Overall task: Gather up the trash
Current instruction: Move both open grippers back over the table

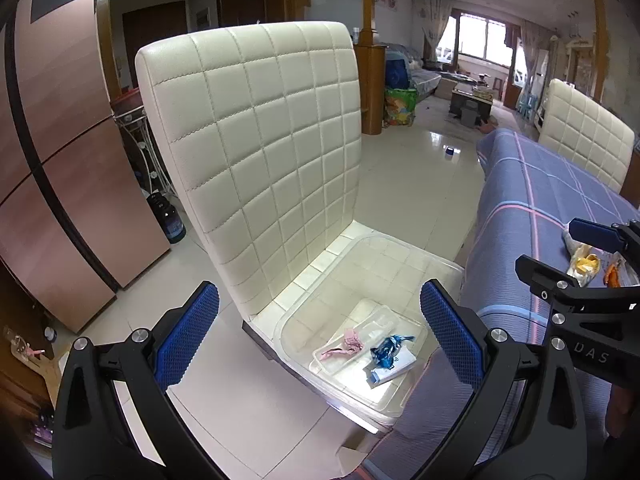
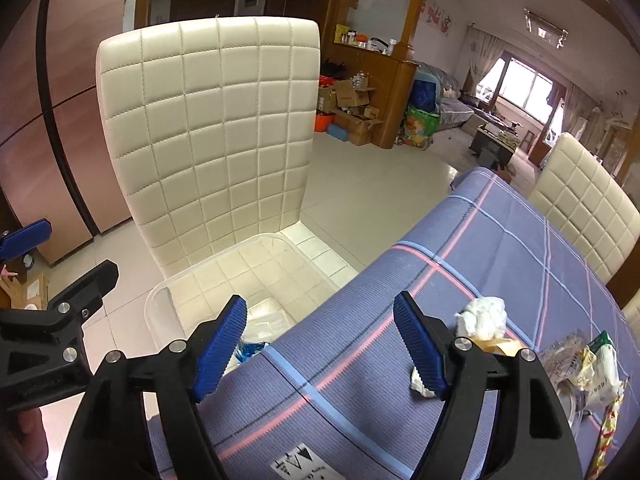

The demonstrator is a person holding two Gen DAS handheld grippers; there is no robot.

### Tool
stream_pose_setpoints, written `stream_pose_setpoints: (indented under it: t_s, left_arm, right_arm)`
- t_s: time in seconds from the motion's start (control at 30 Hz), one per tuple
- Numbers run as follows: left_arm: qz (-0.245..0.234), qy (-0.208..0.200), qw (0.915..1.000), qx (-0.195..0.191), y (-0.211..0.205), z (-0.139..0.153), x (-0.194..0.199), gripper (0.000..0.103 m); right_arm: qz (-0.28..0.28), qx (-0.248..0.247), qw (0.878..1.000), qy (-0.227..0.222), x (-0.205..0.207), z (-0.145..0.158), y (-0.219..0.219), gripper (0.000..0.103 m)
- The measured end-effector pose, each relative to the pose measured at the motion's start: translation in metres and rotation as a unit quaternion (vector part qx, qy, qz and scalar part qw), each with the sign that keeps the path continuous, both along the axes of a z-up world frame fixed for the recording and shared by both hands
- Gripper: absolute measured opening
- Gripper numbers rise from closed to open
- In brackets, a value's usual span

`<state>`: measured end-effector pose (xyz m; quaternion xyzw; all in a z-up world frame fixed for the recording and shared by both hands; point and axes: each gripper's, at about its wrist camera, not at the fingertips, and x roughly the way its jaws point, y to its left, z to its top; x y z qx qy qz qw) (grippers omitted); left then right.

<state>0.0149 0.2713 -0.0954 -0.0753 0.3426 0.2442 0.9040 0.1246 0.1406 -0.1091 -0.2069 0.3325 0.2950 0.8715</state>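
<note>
My left gripper [image 1: 320, 300] hangs open and empty above a clear plastic bin [image 1: 400, 242] on the seat of a white quilted chair [image 1: 256, 152]. In the bin lie a clear tray [image 1: 372, 328], a pink wrapper [image 1: 348, 344], a blue wrapper [image 1: 386, 352] and a white paper [image 1: 394, 370]. My right gripper [image 2: 320, 304] is open over the table's edge, nothing between its pads. A crumpled white tissue [image 2: 482, 316] lies just right of its right finger, a second white scrap [image 2: 420, 380] by that finger's base. More wrappers [image 2: 592, 364] lie further right.
The table wears a blue-purple plaid cloth [image 2: 480, 240]. A second white chair [image 2: 580, 208] stands at its far side. A brown fridge [image 1: 60, 160] is to the left, a dark bottle [image 1: 170, 220] on the tiled floor beside it. The bin's rim [image 2: 160, 292] sits below the table edge.
</note>
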Motion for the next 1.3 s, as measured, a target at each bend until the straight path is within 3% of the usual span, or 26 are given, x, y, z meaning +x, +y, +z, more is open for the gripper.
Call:
stream_pose_setpoints:
  t_s: [0.33, 0.73, 0.93, 1.3]
  left_arm:
    - [-0.034, -0.008, 0.9993, 0.013, -0.027, 0.014, -0.003, 0.099]
    - [-0.124, -0.010, 0.9920, 0.020, -0.094, 0.025, 0.005, 0.099]
    - [-0.177, 0.005, 0.9841, 0.015, -0.133, 0.020, 0.024, 0.099]
    - [-0.226, 0.038, 0.9735, 0.001, -0.169, 0.008, 0.082, 0.099]
  right_arm:
    - [-0.035, 0.018, 0.999, -0.004, -0.008, 0.016, -0.035, 0.074]
    - [-0.139, 0.028, 0.990, 0.014, -0.013, 0.012, -0.139, 0.074]
    - [-0.188, 0.045, 0.981, 0.032, -0.006, 0.005, -0.186, 0.074]
    - [-0.206, 0.053, 0.976, 0.055, 0.008, -0.013, -0.213, 0.074]
